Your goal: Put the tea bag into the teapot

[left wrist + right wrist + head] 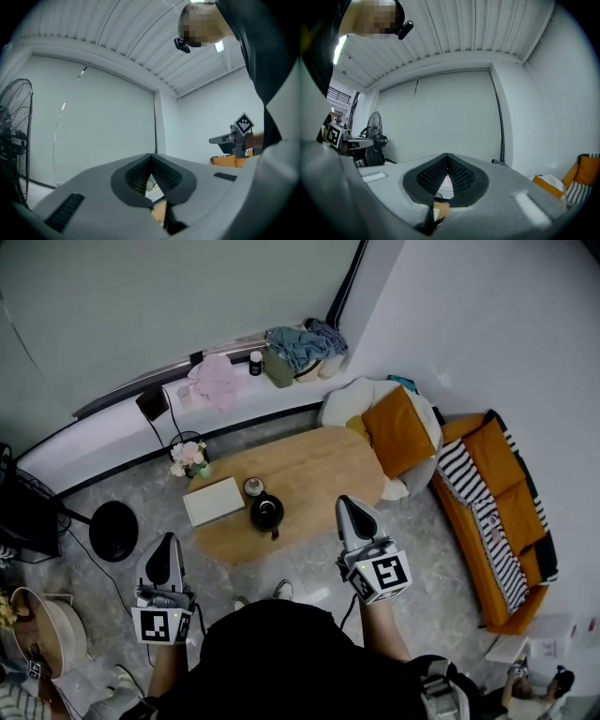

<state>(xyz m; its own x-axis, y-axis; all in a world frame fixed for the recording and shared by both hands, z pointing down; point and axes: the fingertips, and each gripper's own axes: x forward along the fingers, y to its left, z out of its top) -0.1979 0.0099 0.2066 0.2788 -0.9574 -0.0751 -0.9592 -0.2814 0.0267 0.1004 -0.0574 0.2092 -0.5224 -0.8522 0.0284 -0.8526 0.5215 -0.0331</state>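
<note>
A black teapot (266, 513) stands on the oval wooden table (319, 470), near its front edge. A small round lidded thing (253, 487) sits just behind the pot. I cannot make out a tea bag in any view. My left gripper (171, 540) is held over the floor, left of and short of the table, its jaws shut with nothing between them (151, 155). My right gripper (346, 503) hovers at the table's front right edge, to the right of the teapot, also shut and empty (447, 155). Both point upward, toward the far wall.
A white box (213, 501) and a flower bunch (189, 457) share the table's left end. A white seat with an orange cushion (397, 430) and an orange sofa (497, 512) stand to the right. A fan base (113, 530) and a basket (52, 634) are on the left.
</note>
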